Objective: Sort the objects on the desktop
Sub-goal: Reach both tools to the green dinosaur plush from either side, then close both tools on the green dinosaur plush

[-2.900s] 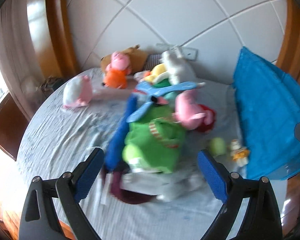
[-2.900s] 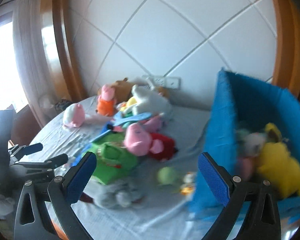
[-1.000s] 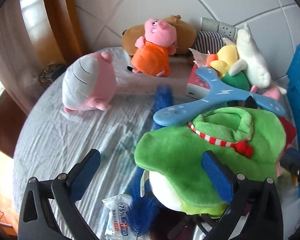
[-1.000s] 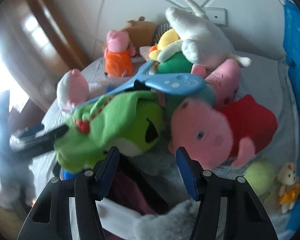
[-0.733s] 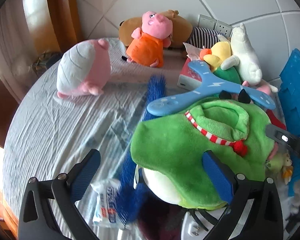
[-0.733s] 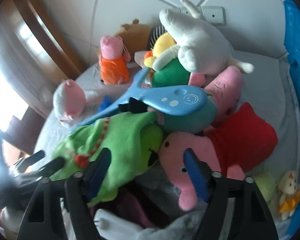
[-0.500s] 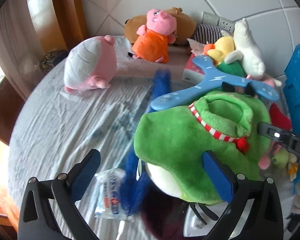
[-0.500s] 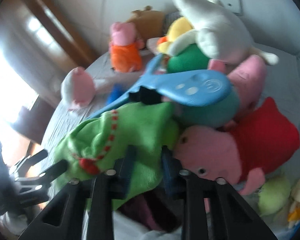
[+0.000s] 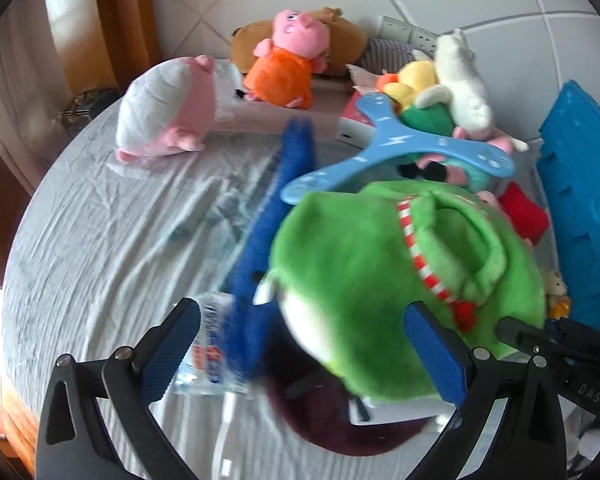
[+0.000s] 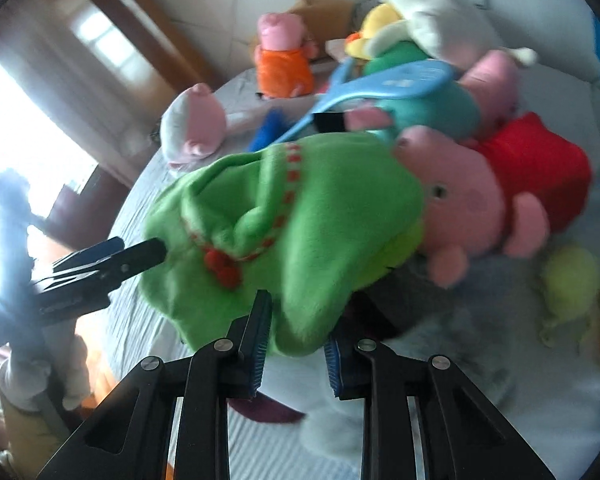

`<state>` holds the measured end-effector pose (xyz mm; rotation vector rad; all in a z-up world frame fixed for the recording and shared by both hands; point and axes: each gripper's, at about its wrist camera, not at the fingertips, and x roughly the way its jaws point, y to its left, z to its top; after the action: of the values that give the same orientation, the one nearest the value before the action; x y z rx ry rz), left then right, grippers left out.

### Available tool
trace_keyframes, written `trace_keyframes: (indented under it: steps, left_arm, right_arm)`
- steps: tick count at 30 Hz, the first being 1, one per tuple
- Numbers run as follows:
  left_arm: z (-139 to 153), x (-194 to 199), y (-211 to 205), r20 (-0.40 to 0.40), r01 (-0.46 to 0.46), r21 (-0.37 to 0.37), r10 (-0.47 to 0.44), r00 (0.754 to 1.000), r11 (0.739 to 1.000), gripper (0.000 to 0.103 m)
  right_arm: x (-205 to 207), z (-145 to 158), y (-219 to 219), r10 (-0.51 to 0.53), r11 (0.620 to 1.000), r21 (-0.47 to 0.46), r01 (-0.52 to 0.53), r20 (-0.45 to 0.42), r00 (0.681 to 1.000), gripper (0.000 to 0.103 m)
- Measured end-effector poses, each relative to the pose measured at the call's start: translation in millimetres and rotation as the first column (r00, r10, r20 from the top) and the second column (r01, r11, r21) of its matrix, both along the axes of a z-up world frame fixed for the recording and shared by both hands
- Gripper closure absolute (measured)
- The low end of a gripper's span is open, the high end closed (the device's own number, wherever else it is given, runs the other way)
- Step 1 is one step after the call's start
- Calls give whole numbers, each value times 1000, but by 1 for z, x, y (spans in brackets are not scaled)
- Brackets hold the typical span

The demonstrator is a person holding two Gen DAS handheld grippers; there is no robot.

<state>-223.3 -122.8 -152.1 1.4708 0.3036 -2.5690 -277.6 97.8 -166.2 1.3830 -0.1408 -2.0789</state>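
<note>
Our right tongs (image 10: 296,344) pinch the near lower edge of a green plush toy (image 10: 300,216), which bulges up and away from them on top of the toy pile on the counter (image 9: 100,216). Our left tongs (image 9: 312,344) gape wide and hold nothing, the toy (image 9: 400,280) just ahead, toward their right finger. The blue bin (image 9: 580,184) stands to the right, so the right hand is nearer.

Both wrist views face the green plush (image 9: 400,264) closely.
</note>
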Motion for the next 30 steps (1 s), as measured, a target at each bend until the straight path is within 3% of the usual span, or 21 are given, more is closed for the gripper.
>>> trace_keyframes:
  steps: [1, 6, 8, 10, 18, 30]
  left_arm:
    - [-2, 0, 5, 4, 4, 2, -4, 1000, 1000, 0]
    - [-15, -3, 22, 36, 6, 20, -7, 999, 1000, 0]
    - [-21, -4, 24, 45, -5, 27, 4, 999, 1000, 0]
    - [-26, -6, 25, 52, -18, 34, 17, 999, 999, 0]
    - [-36, -16, 30, 49, -8, 42, 6, 999, 999, 0]
    - [-46, -26, 25, 47, 47, 41, -49, 998, 998, 0]
  right_arm:
    - [0, 2, 5, -10, 1000, 5, 10, -5, 1000, 78]
    - [-9, 14, 26, -62, 998, 12, 62, -39, 997, 47]
    - [-14, 19, 32, -79, 997, 9, 80, -56, 995, 22]
    - [-21, 20, 31, -77, 997, 5, 78, -59, 995, 12]
    - [-48, 17, 18, -49, 999, -15, 48, -54, 997, 12]
    - [-75, -32, -7, -16, 998, -56, 19, 56, 998, 8]
